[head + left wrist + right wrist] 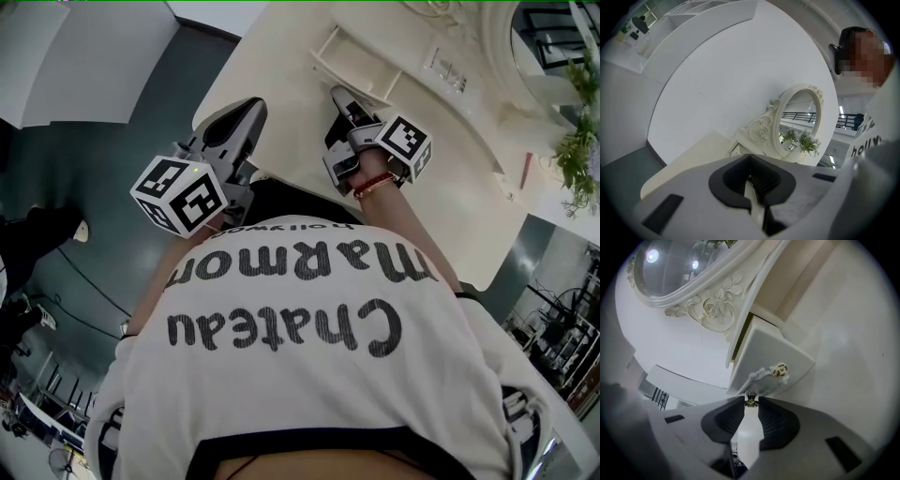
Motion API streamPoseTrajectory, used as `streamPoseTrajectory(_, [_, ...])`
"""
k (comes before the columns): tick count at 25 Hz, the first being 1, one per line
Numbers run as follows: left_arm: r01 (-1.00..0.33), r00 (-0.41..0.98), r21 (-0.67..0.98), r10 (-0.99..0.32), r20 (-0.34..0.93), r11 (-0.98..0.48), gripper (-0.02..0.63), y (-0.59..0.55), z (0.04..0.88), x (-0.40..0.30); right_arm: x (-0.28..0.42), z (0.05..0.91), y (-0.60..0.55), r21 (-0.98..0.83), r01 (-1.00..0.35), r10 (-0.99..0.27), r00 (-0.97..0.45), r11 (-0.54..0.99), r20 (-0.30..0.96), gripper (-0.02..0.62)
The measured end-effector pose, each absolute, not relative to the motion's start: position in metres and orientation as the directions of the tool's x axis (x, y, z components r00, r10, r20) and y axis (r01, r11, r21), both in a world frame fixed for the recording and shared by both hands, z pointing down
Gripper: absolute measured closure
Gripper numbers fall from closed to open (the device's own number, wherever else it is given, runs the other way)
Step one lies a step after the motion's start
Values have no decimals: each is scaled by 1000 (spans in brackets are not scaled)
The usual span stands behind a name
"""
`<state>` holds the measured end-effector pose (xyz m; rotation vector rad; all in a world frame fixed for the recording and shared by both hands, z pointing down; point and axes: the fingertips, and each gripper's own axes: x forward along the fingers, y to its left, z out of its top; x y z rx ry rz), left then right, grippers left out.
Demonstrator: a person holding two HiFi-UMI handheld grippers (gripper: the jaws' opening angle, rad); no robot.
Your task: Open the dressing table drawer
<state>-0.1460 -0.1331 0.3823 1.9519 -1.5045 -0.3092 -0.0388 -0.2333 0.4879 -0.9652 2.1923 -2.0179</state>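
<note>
The small cream drawer (pixel 359 58) of the dressing table (pixel 281 66) stands pulled out from its slot. In the right gripper view its front (pixel 773 350) carries a carved ornament and a small metal knob (pixel 750 399). My right gripper (pixel 750 402) is closed on that knob at its fingertips; in the head view the right gripper (pixel 339 95) points at the drawer. The left gripper (pixel 242 112) hovers over the table's near left edge, apart from the drawer. Seen from its own camera, the left gripper (pixel 750 157) is shut with nothing in it.
An oval mirror (pixel 799 117) in a carved cream frame (pixel 710 310) stands behind the drawer. A green plant (pixel 577 150) sits at the table's right end. A curved white wall (pixel 731 75) lies beyond the table, and grey floor (pixel 112 150) lies to its left.
</note>
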Motion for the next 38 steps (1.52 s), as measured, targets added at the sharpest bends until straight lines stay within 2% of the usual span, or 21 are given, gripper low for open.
streamPoseTrajectory(15, [-781,326,606,-927,187,-153,583,-136,375,-153,-42,484,-238,-907,-419,-453,-804,-31,387,492])
streamPoseTrajectory(28, [-794,374,557,-917,135,-242,583,-139,355,-171,-34,489,-240,-904,-423,-510,-767,-53,389,492])
streamPoseTrajectory(38, [-795,396,543,-910,125,-271,583,-133,343,-174,-39,487,-238,-937,-337,-499,-800,-88,334,491])
